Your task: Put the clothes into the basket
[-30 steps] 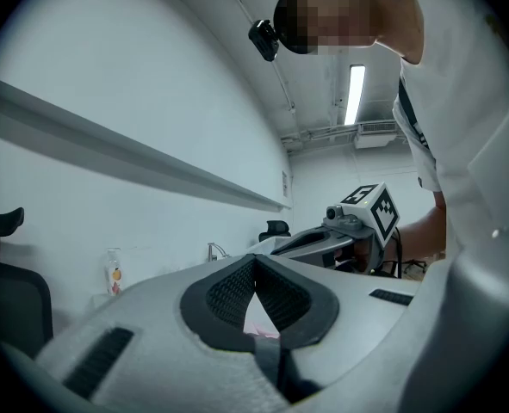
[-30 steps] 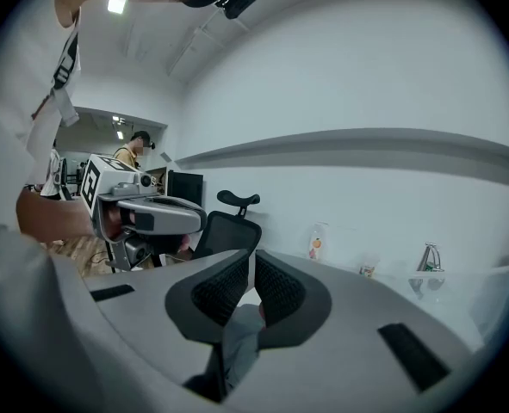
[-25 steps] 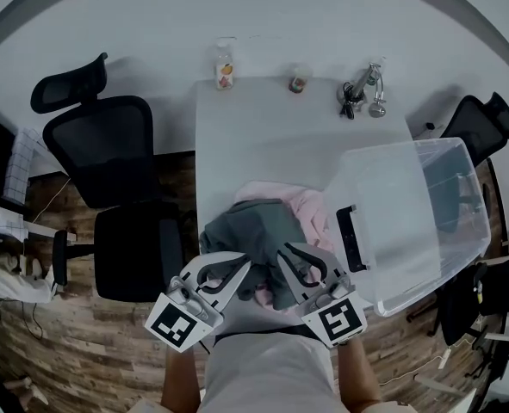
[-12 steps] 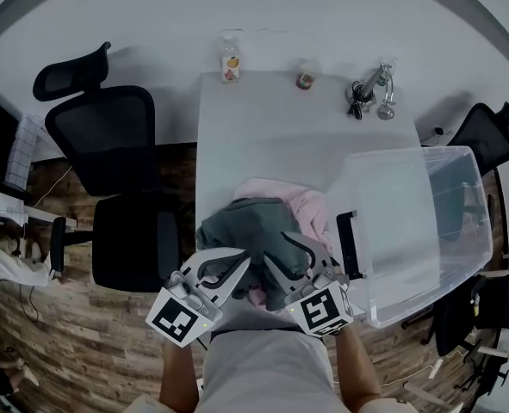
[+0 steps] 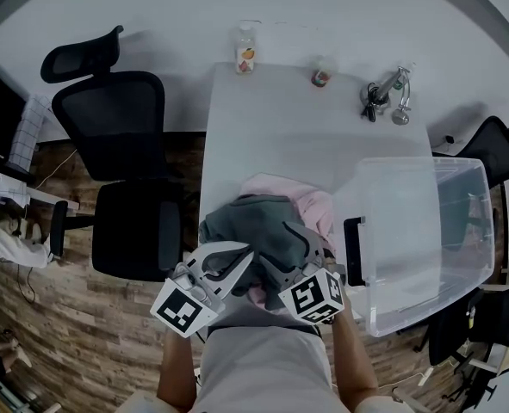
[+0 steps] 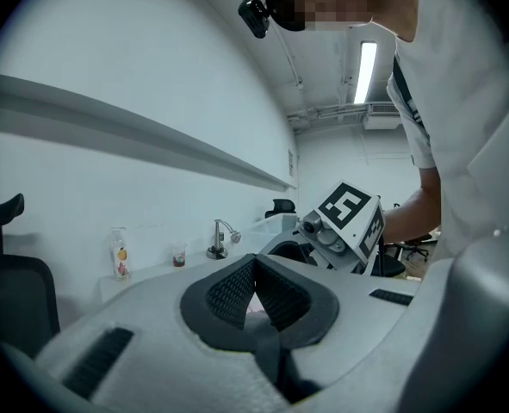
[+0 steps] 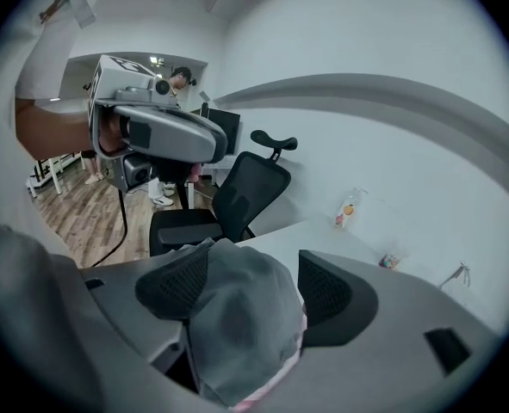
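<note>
A grey garment (image 5: 258,226) lies heaped over a pink one (image 5: 306,203) at the near edge of the white table (image 5: 280,136). The clear plastic basket (image 5: 418,231) stands to their right, tilted over the table's right edge. My right gripper (image 5: 284,248) is at the near side of the heap; its jaws are opening. In the right gripper view a fold of the grey garment (image 7: 237,325) bulges between the parted pads (image 7: 323,286). My left gripper (image 5: 244,258) hovers at the heap's near left, its pads (image 6: 228,295) touching at the tips with nothing clearly gripped.
A bottle (image 5: 246,58), a small cup (image 5: 321,77) and a bunch of metal keys (image 5: 383,100) stand along the table's far edge. A black office chair (image 5: 121,136) is left of the table and another (image 5: 505,144) is at the right. The floor is wooden.
My right gripper has shifted left toward the heap and its jaws have parted. The left gripper has hardly moved. The grey garment stays on the table.
</note>
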{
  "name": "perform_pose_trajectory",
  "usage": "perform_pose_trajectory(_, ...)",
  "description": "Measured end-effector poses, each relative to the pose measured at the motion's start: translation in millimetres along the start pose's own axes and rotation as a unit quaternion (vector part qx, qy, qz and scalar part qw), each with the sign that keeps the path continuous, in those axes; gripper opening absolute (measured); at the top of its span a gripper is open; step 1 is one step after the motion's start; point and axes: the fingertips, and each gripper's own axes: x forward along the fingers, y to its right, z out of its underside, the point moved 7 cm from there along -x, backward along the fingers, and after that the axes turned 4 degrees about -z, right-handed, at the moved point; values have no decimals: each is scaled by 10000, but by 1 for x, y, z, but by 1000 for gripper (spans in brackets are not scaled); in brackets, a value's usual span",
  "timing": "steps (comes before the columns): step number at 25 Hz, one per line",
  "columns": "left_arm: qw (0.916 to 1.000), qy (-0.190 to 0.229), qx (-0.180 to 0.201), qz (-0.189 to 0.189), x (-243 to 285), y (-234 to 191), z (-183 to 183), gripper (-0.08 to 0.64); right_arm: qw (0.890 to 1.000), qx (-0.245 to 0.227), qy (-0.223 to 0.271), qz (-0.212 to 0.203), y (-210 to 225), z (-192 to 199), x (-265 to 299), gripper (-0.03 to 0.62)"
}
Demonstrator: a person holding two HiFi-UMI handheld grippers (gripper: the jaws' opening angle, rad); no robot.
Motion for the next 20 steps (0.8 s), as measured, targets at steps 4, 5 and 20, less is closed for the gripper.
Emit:
perform_pose_trajectory(4, 10000, -69, 13, 3, 1, -4, 6, 4, 9995, 4, -230, -235, 0, 11, 16, 360)
perform_pose_trajectory(5, 10000, -87, -14, 0, 1, -5, 8, 4, 9992, 4, -284, -282, 0, 14, 21, 380)
perform_pose_trajectory(20, 9995, -304, -87, 94, 9, -11, 27, 4, 9921, 85, -862, -909, -1, 47, 71, 575)
